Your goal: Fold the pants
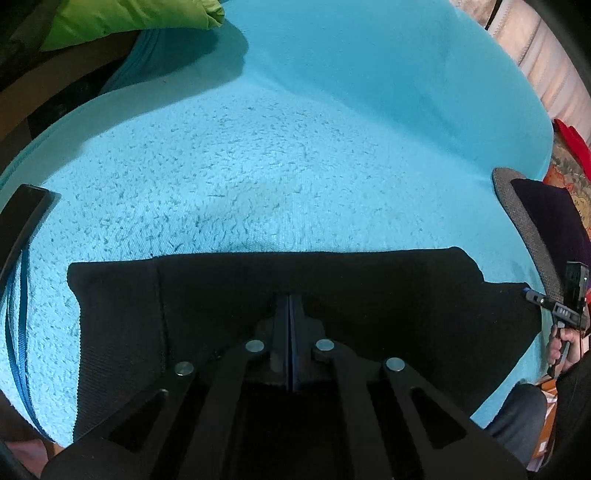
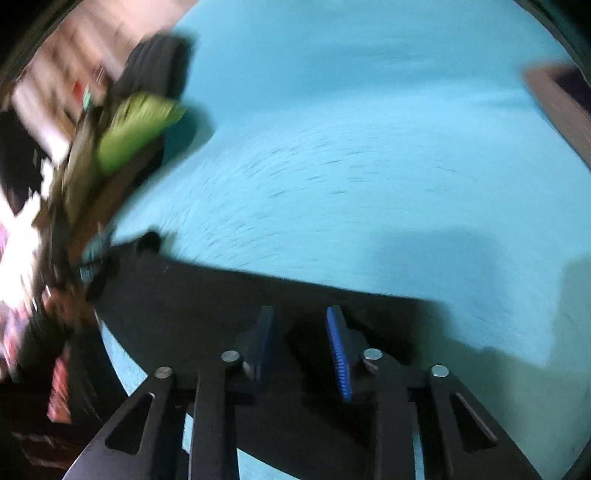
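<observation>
Left gripper [image 1: 289, 306]: fingers [image 1: 282, 332] are being held pressed together, tips down on the black pants [image 1: 332, 291]; whether cloth is being pinched between them cannot be told, black on black. Right gripper [image 2: 301, 325]: fingers [image 2: 338, 350] are being held apart, blue ribbed pad showing, poised over the pants [image 2: 207, 295] with a gap between them; no cloth is seen being pressed. The right wrist view is being smeared by motion blur.

The pants are being laid flat across the near part of a turquoise fleece blanket [image 1: 258, 166], far edge straight, a seam running down near the left side. The rest of the blanket beyond is being left bare.

Surroundings, left wrist view: a lime-green bundle [image 1: 129, 18] is being seen at the far left corner, well apart from the pants. A blue strap [image 1: 16, 332] is lying along the blanket's left edge. A grey mesh pad with a dark cushion [image 1: 532, 229] is sitting at the right edge, near the pants' right end. The right gripper [image 1: 565, 306] is being gripped by a hand [image 1: 557, 350] there. Patterned red cloth [image 1: 569, 147] is showing beyond.
</observation>
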Tool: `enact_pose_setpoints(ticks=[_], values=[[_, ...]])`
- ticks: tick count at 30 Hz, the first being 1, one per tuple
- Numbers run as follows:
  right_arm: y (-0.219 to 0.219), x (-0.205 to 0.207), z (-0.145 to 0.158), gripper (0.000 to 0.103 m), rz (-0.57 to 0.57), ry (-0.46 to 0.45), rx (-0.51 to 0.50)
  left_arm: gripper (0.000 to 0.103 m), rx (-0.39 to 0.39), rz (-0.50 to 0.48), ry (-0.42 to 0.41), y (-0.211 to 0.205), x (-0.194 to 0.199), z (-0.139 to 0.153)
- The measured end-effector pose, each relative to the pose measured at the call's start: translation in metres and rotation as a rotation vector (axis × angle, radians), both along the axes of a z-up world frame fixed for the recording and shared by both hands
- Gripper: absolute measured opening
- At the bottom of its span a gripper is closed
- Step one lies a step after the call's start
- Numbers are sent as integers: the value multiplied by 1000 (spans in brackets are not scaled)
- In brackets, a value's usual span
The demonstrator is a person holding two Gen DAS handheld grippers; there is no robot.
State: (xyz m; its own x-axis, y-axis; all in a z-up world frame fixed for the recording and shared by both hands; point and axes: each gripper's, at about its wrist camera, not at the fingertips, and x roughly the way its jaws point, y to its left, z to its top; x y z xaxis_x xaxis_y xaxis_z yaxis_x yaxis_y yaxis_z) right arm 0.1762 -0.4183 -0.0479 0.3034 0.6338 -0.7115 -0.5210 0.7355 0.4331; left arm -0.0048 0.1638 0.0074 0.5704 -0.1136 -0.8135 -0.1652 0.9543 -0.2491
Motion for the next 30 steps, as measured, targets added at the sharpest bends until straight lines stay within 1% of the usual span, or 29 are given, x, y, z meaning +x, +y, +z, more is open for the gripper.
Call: enact_pose_setpoints(ticks=[1, 2, 3, 4, 5, 6, 7, 8, 9, 11, 12, 13, 14, 15, 16, 18, 19, 20, 21, 22, 23, 24, 25, 26, 27, 28, 29, 30], values=[[-17, 4, -2, 19, -29, 12, 37, 2, 1, 0, 0, 0, 0, 0], [-32, 11, -7, 9, -73, 50, 104, 2, 2, 0, 0, -1, 1, 0], [-39, 12, -9, 3, -98, 73, 127, 2, 3, 0, 0, -1, 1, 0], [-36, 12, -10, 3, -113, 75, 126, 2, 5, 2, 0, -1, 1, 1], [-34, 12, -5, 14, -138, 49, 90, 1, 8, 4, 1, -2, 1, 1], [-23, 12, 4, 32, -184, 10, 22, 1, 14, 6, 3, -5, 0, 4], [-18, 9, 11, 34, -201, -10, 14, 2, 13, 9, 1, -7, 0, 7], [-18, 6, 20, 34, -191, -27, 73, 3, 14, 15, -12, -13, -1, 14], [-15, 4, 28, 34, -180, -39, 107, 5, 13, 9, -35, -19, -1, 21], [1, -5, 44, 35, -131, -74, 155, 12, -21, -49, -107, -40, -2, 38], [7, -9, 46, 35, -105, -74, 163, 20, -49, -87, -144, -55, 0, 46], [14, -13, 45, 35, -81, -70, 162, 33, -73, -115, -162, -68, 3, 50], [21, -21, 42, 35, -43, -65, 155, 38, -105, -145, -167, -83, 9, 50], [23, -25, 38, 34, -26, -61, 145, 40, -138, -168, -159, -94, 15, 46], [24, -28, 30, 34, -23, -53, 117, 40, -170, -192, -137, -106, 24, 39], [13, -29, 12, 34, -69, -22, 79, 40, -196, -219, -87, -127, 44, 18], [9, -30, 2, 31, -106, -8, 67, 40, -201, -217, -59, -133, 53, 5], [0, -27, -7, 16, -139, 2, 103, 40, -196, -208, -39, -136, 58, -5], [-8, -26, -10, 9, -163, 13, 131, 38, -192, -203, -94, -136, 58, -12], [-13, -27, -10, 8, -181, 27, 148, 38, -193, -206, -124, -136, 56, -13], [-16, -30, -5, 13, -197, 25, 150, 38, -203, -209, -140, -134, 54, -15], [-14, -34, 2, 20, -203, 0, 138, 38, -217, -205, -151, -132, 51, -16], [-8, -40, 8, 26, -194, -36, 132, 38, -225, -202, -156, -131, 50, -16], [-1, -50, 20, 36, -164, -99, 141, 38, -227, -201, -160, -131, 49, -16], [2, -53, 26, 42, -163, -142, 124, 39, -225, -200, -167, -132, 47, -16], [6, -55, 25, 46, -183, -176, 69, 41, -221, -202, -174, -131, 44, -15], [11, -50, 16, 54, -234, -183, -66, 42, -217, -206, -180, -129, 43, -14], [16, -44, 3, 56, -263, -147, -169, 46, -212, -214, -187, -130, 41, -14]])
